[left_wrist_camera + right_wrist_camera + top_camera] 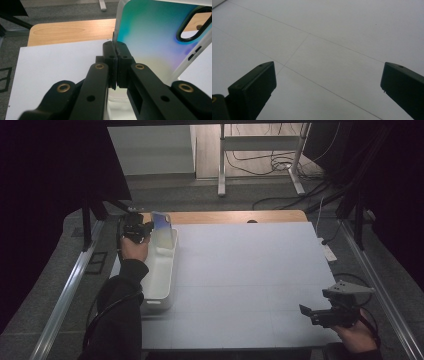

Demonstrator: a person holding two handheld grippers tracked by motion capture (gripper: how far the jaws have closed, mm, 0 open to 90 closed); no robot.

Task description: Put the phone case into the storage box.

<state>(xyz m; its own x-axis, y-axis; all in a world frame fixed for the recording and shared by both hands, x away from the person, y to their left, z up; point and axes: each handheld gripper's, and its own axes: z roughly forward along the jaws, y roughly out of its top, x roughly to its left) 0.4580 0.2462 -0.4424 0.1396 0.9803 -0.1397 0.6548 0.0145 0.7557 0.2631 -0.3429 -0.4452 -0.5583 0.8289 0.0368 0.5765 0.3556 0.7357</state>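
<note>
The left claw (115,53) pinches the edge of a phone case (152,37), which stands above and right of its jaws, over the white bin (162,270). The right claw (306,311) hangs open above the bench (250,280).

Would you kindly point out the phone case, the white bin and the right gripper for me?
phone case (147,37), left gripper view, on its blue-green back panel.
white bin (161,270), high view, on its side wall.
right gripper (306,310), high view, between the tips of its open jaws.
</note>
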